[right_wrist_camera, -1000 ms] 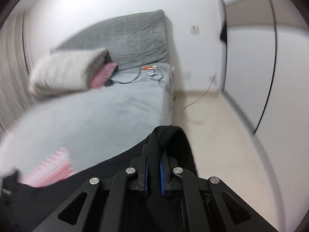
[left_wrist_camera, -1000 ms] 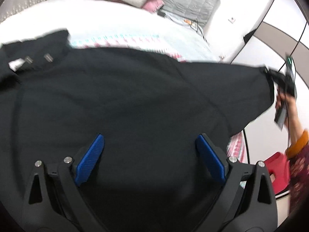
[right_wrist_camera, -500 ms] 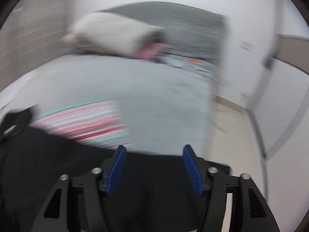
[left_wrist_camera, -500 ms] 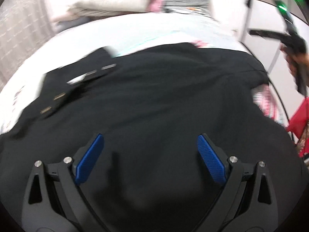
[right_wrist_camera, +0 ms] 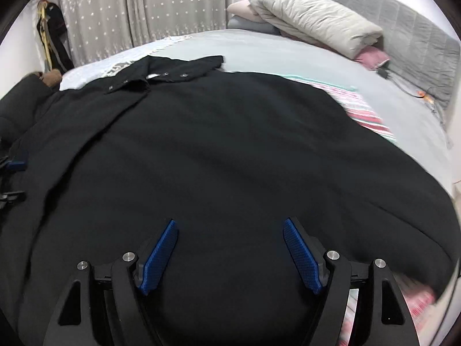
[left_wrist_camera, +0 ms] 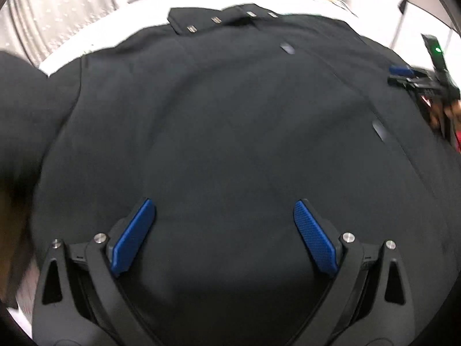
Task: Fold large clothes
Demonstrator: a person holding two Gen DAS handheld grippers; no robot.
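A large black garment point(left_wrist_camera: 230, 121) with small metal snaps at its collar lies spread flat on the bed; it also fills the right wrist view point(right_wrist_camera: 219, 150). My left gripper point(left_wrist_camera: 224, 227) is open and empty, hovering over the garment's near part. My right gripper point(right_wrist_camera: 230, 248) is open and empty above the garment's near edge. The right gripper also shows at the far right of the left wrist view point(left_wrist_camera: 415, 77), held by a hand. The left gripper's fingertips point(right_wrist_camera: 13, 165) peek in at the left edge of the right wrist view.
The bed point(right_wrist_camera: 288, 54) has a grey sheet and a striped pink cloth point(right_wrist_camera: 366, 115) under the garment. A folded beige duvet point(right_wrist_camera: 314, 17) and pink pillow lie at the grey headboard point(right_wrist_camera: 417, 43). Curtains point(right_wrist_camera: 144, 8) hang behind. A cable lies near the headboard.
My right gripper has let go of the garment's corner and opened, and the garment now lies flat. Both cameras have swung round to face the collar end.
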